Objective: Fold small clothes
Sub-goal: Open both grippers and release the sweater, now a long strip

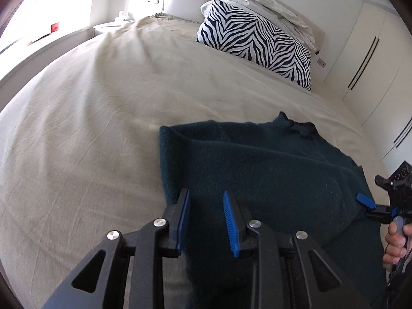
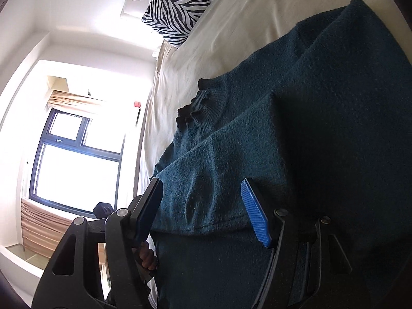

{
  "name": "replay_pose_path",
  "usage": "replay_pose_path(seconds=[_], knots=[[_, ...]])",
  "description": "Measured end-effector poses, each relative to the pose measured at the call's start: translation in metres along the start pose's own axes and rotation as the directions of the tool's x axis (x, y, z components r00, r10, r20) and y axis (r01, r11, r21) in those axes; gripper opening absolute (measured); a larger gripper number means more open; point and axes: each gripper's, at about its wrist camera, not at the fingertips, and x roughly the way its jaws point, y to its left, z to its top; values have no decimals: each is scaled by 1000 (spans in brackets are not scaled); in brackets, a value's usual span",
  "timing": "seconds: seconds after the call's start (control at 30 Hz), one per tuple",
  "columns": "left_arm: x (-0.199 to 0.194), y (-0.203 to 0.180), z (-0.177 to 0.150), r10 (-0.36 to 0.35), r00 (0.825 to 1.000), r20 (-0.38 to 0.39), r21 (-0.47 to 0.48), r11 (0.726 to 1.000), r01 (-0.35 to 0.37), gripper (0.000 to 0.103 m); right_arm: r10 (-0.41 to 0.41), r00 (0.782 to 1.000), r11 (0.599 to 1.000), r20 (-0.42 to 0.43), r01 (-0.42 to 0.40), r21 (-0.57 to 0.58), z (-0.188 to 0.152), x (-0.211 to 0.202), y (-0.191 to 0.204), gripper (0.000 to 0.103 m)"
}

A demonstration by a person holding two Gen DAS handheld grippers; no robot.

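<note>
**Teal sweater on the bed, both claws spread at its near edge**

Here's the scene: a wide bed under a beige sheet (image 1: 103,118), faintly creased, filling most of the left wrist view. At its head sits a zebra-print pillow (image 1: 255,41) with a crumpled white duvet (image 1: 270,2) piled behind it. White wardrobe doors (image 1: 370,51) with dark bar handles line the right wall.

Over to the right wrist view, tipped sideways, and it gives what the other cannot: a dark-framed window (image 2: 77,159), blown out with daylight, and tan curtain fabric above and below it. The left view alone catches the right gripper (image 1: 365,202) from outside, and the person's hand (image 1: 395,242) wrapped on its handle.

The dark teal sweater (image 1: 257,170) lies on the near right part of the bed, collar pointing toward the pillow, with a fold crossing the body.

Now the claws. The left gripper (image 1: 207,206) hangs over the sweater's near left edge, jaws moderately apart, nothing pinched between them. The right one, in its own view (image 2: 203,206), stands wide open, blue pads straddling the hem; whether they touch the fabric I cannot tell.
</note>
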Motion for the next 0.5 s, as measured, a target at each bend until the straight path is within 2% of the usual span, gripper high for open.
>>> replay_pose_path(seconds=[0.13,0.27,0.3,0.4,0.5], knots=[[-24,-7,-22,32,999,1,51,998,-32,33,-31,999,1000,-16,31,-4,-20,-13,-4,62],[-65,-3,-49,31,1000,8,31,999,-31,44,-109,994,994,0,109,14,-47,-48,-13,62],[-78,-3,-58,27,1000,9,30,999,-27,50,-123,992,992,10,123,19,-55,-62,-15,62],[-113,-3,-92,-5,1000,3,21,1000,5,66,-207,978,978,39,207,3,-88,-108,-17,62],[-135,-6,-131,-37,998,-52,12,999,37,68,-292,955,956,42,292,0,-130,-155,-24,62]])
